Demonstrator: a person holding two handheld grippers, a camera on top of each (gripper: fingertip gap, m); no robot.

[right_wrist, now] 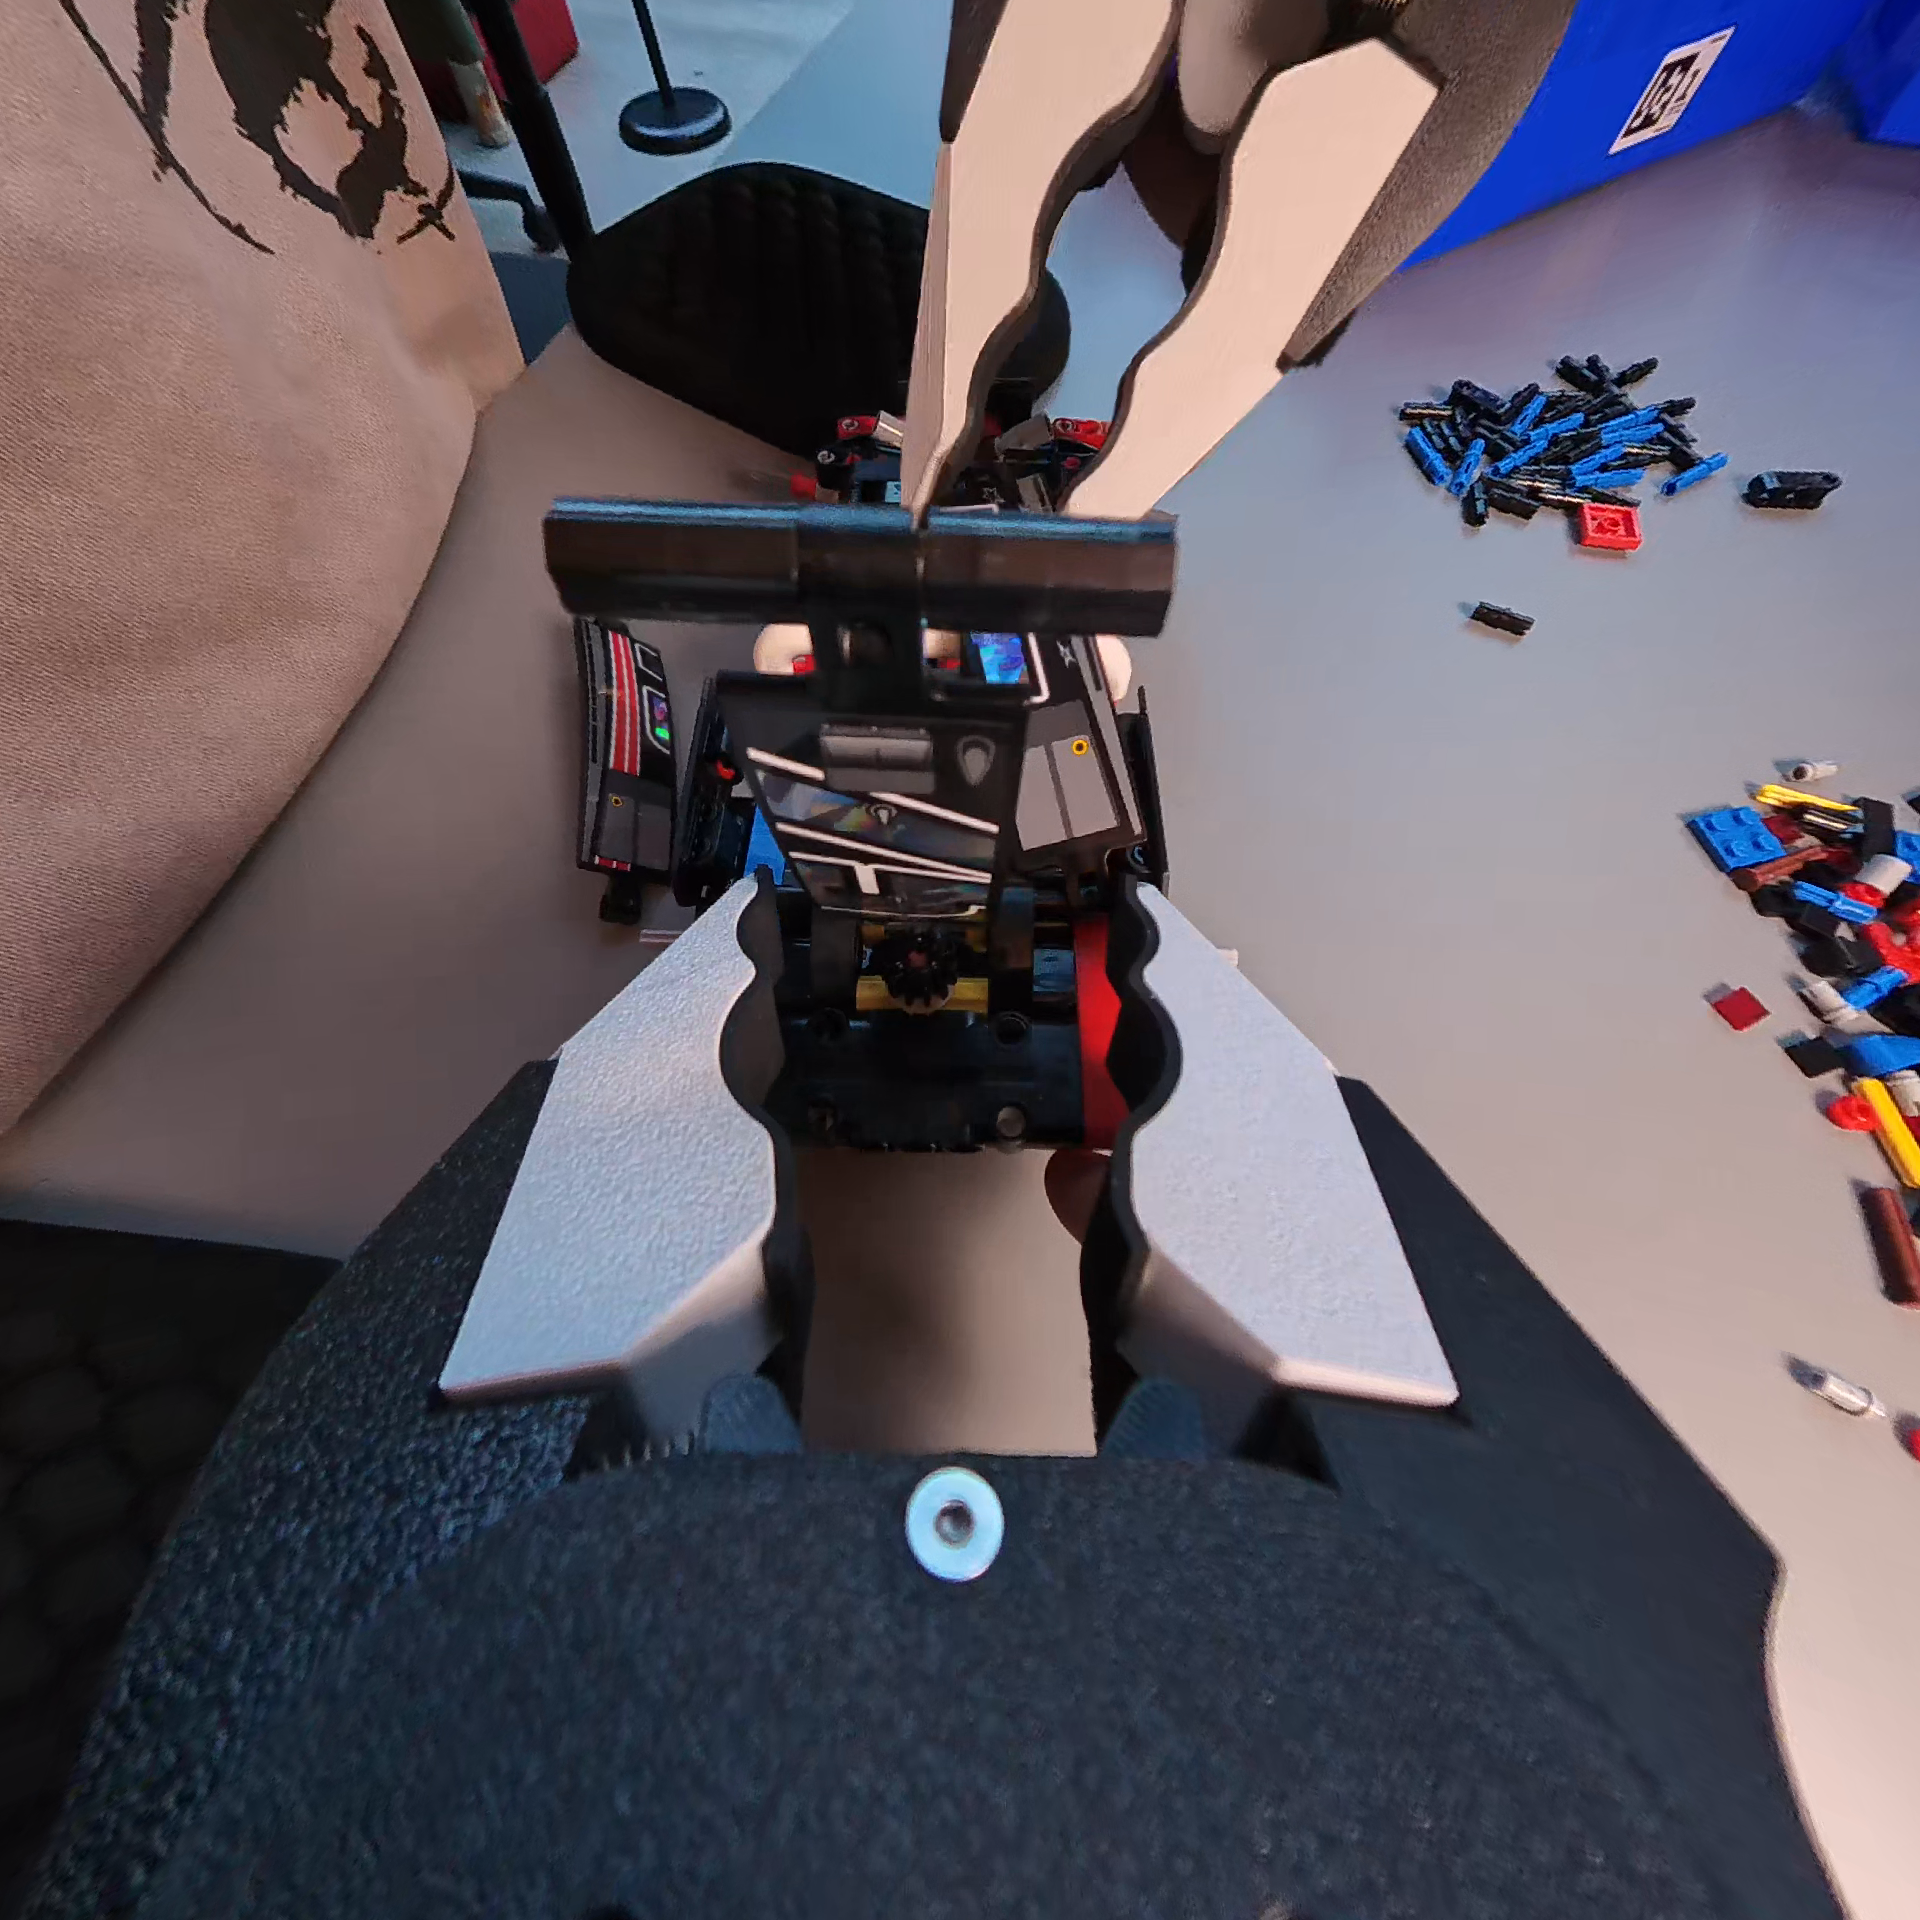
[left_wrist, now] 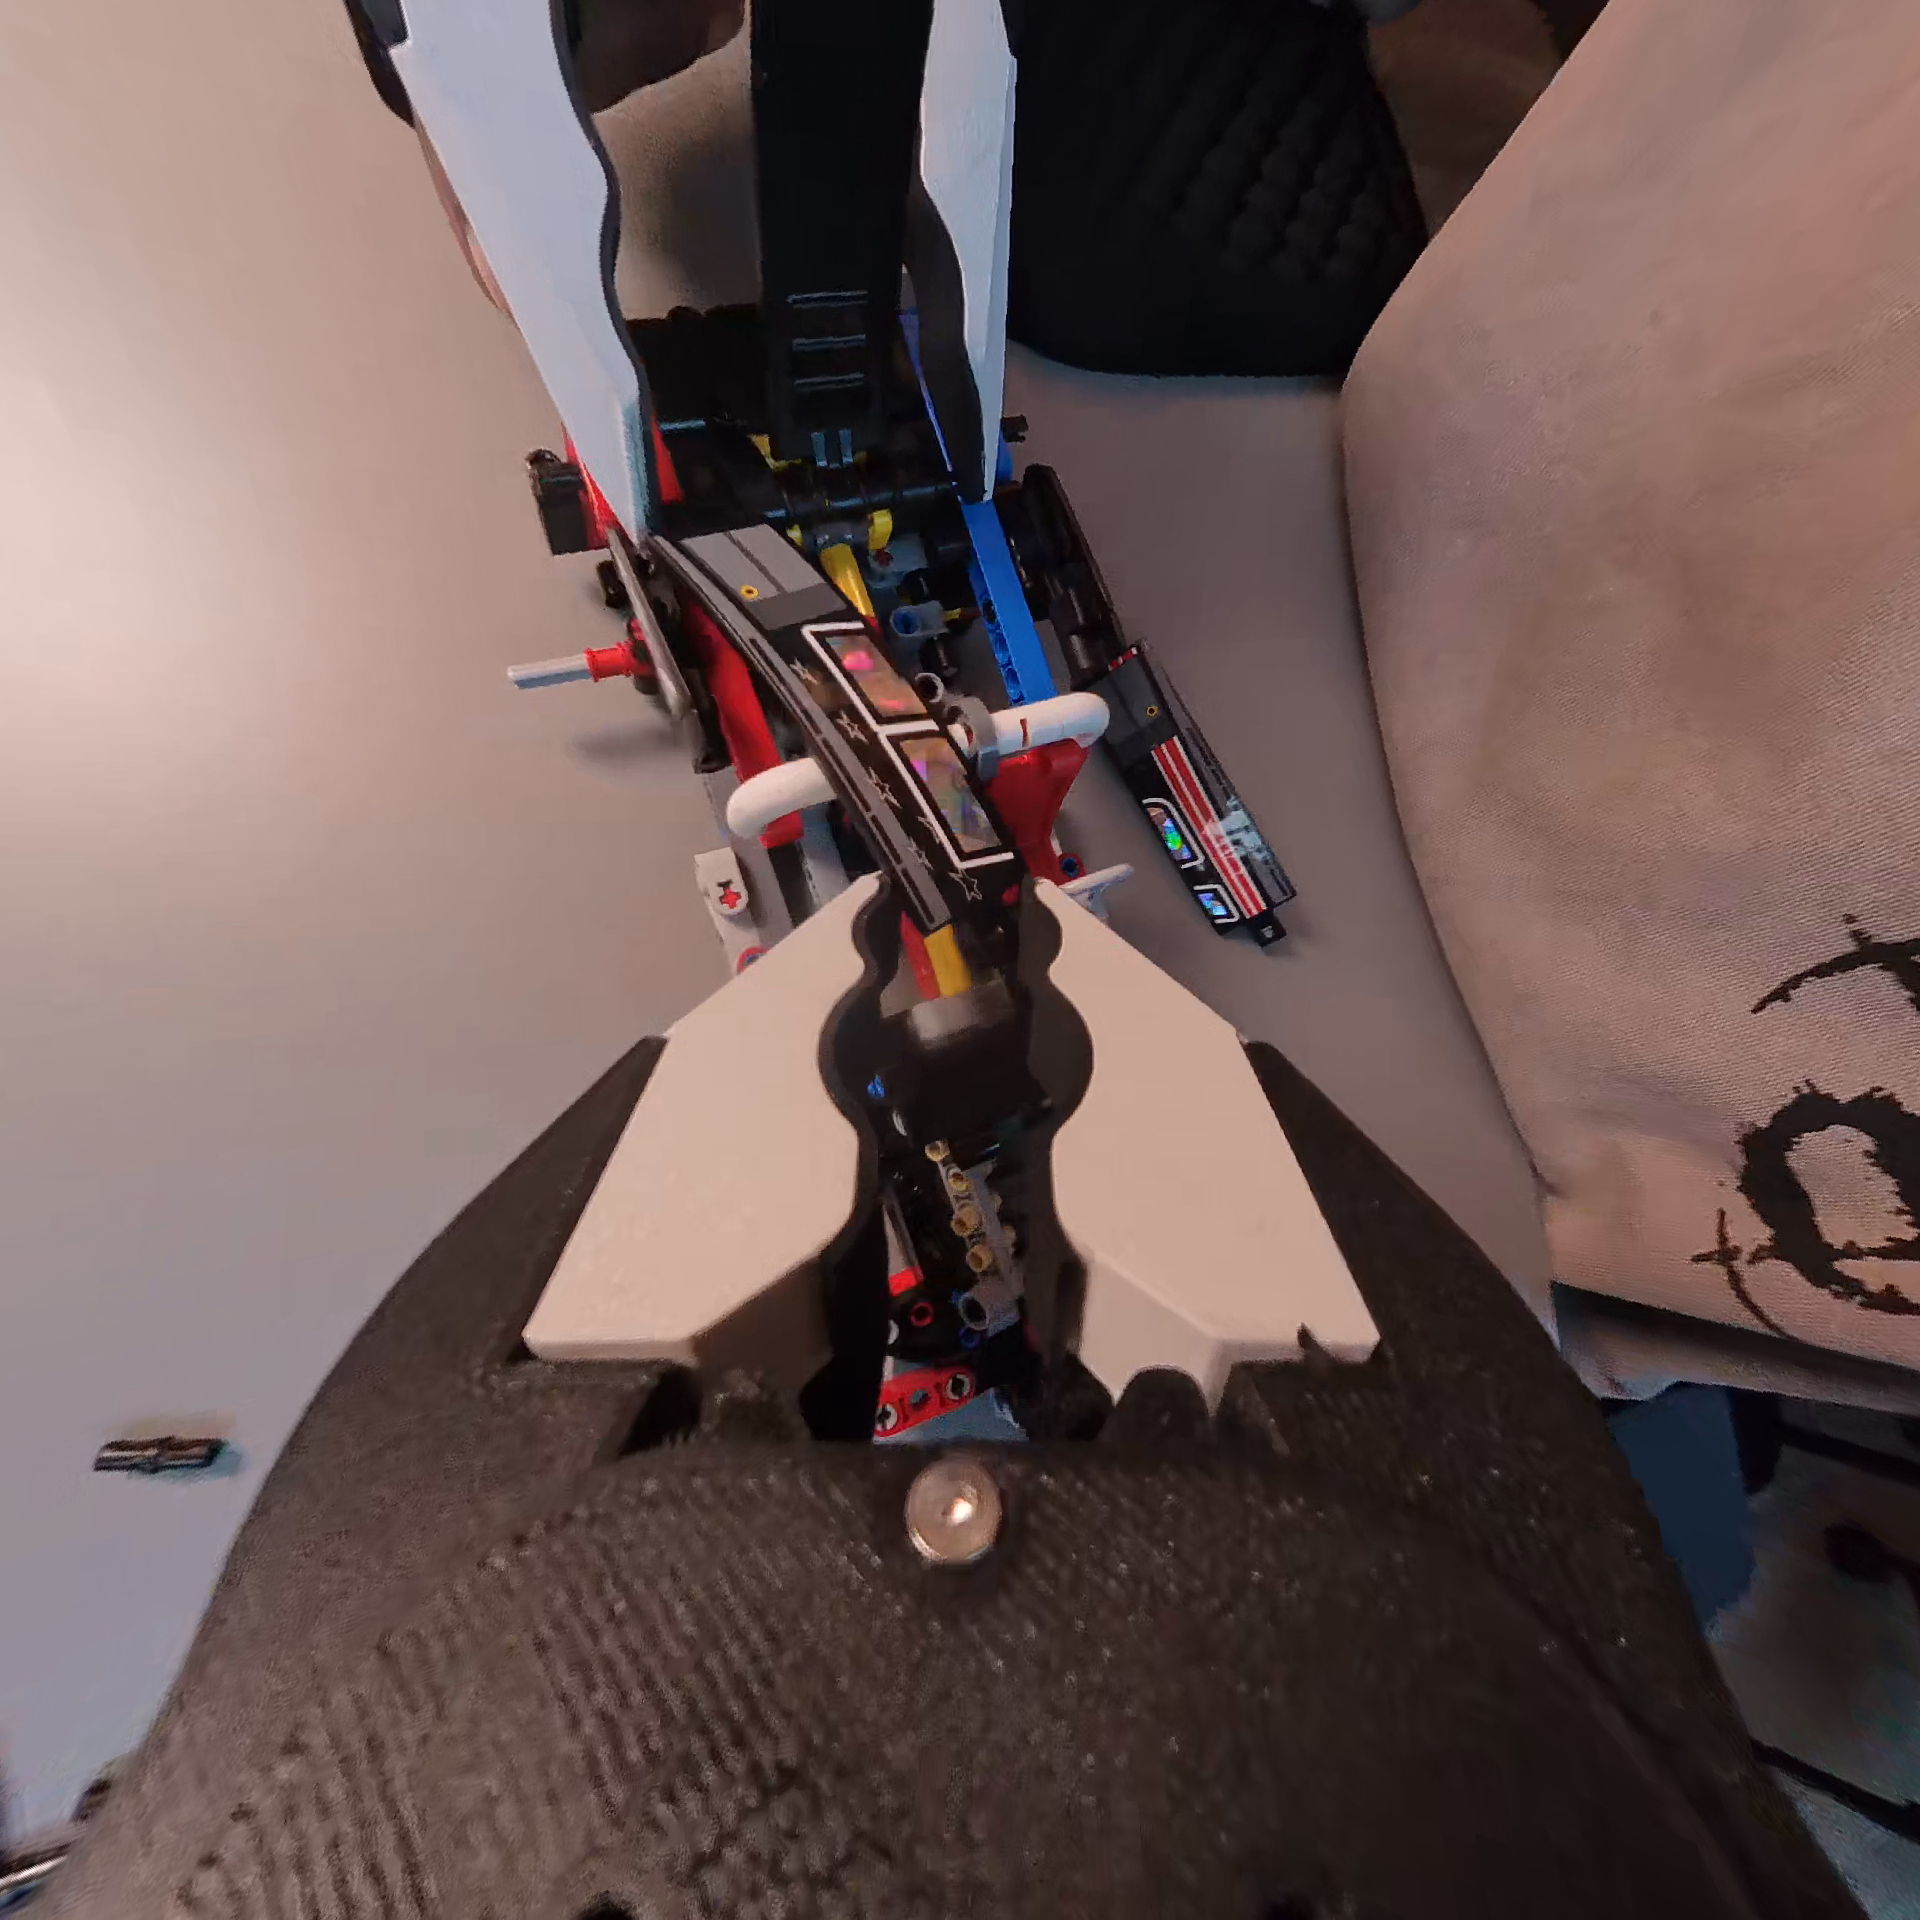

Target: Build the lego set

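Note:
A black, red and blue lego car (left_wrist: 904, 727) lies on the grey table, held at both ends. My left gripper (left_wrist: 961, 904) is shut on its front end, and its fingers also show at the top of the right wrist view (right_wrist: 1013, 504). My right gripper (right_wrist: 948, 904) is shut on the car's rear (right_wrist: 914, 1049), and also shows at the top of the left wrist view (left_wrist: 800, 457). A black rear wing (right_wrist: 862, 566) stands above the car's body. A loose black panel with red stripes (left_wrist: 1195, 790) lies beside the car; it also shows in the right wrist view (right_wrist: 623, 748).
Piles of loose blue, black and red pieces (right_wrist: 1558, 447) (right_wrist: 1849, 935) lie on the table to the right. A blue bin (right_wrist: 1662, 104) stands at the back right. A person's beige garment (right_wrist: 208, 520) is close beside the car. A black chair (right_wrist: 769, 301) is behind. A small black piece (left_wrist: 156, 1452) lies apart. The gap from one gripper's tips to the other's is roughly 8 centimetres.

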